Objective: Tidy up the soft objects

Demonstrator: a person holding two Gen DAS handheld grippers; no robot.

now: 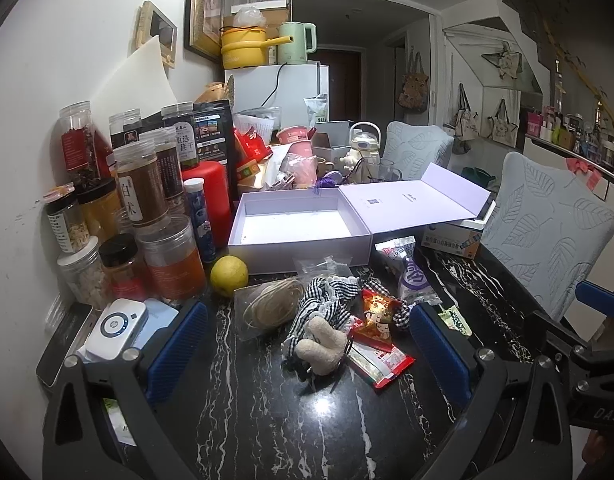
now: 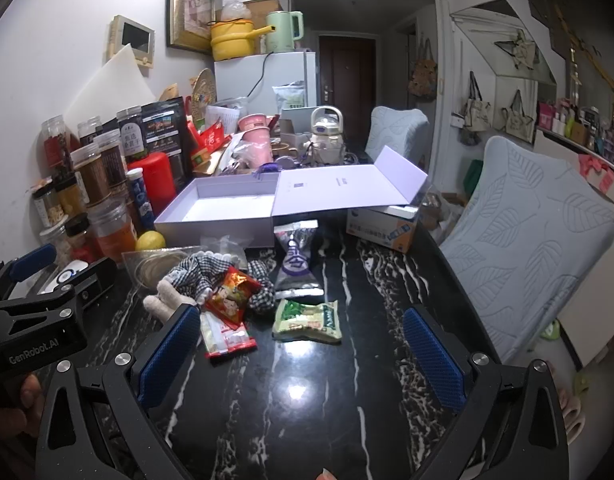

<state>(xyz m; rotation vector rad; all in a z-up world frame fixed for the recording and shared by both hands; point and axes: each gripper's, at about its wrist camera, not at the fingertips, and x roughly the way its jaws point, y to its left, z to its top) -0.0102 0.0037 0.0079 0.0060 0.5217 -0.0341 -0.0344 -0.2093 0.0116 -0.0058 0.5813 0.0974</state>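
A beige plush toy lies on the black marble table, against a black-and-white checked cloth. Red snack packets and a purple packet lie beside them. An open lavender box stands behind, empty. My left gripper is open, its fingers either side of the pile, the plush between them. My right gripper is open and empty above the table, just behind a green packet. The plush, cloth and box also show in the right wrist view.
Jars and bottles crowd the left side by the wall, with a lemon and a bag of twine. A small carton sits under the box lid. Two padded chairs stand at the right edge.
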